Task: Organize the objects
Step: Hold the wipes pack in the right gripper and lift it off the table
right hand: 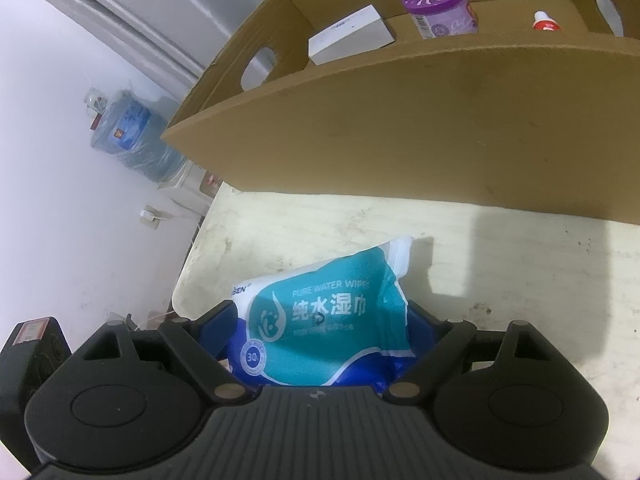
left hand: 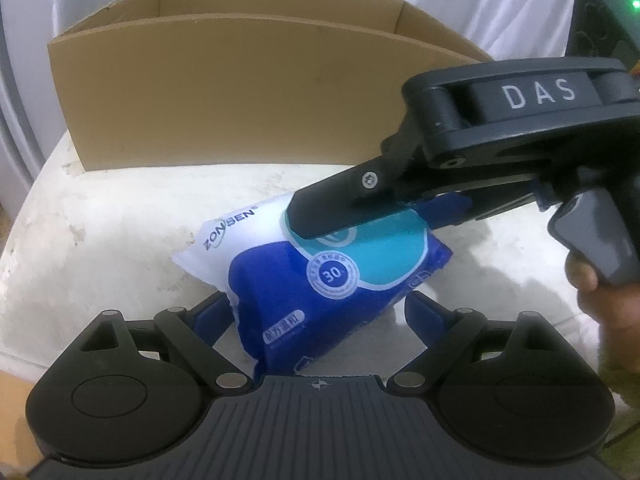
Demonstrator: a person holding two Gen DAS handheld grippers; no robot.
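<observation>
In your left wrist view the wipes pack (left hand: 320, 276) sits tilted on the surface (left hand: 100, 240) between the wide-apart fingers of your left hand-held gripper (left hand: 316, 312), neither pad clearly pressing it, while your right hand-held gripper (left hand: 360, 216) reaches in from the right over the pack's far end, the box (left hand: 224, 100) beyond both. In your right wrist view the pack (right hand: 324, 320) fills the gap between that gripper's (right hand: 320, 320) spread fingers, probably clamped, and the box (right hand: 420, 132) ahead already holds a jar (right hand: 440, 16). You seem to be picking up; next, lift it clear of the near wall and lower it inside.
</observation>
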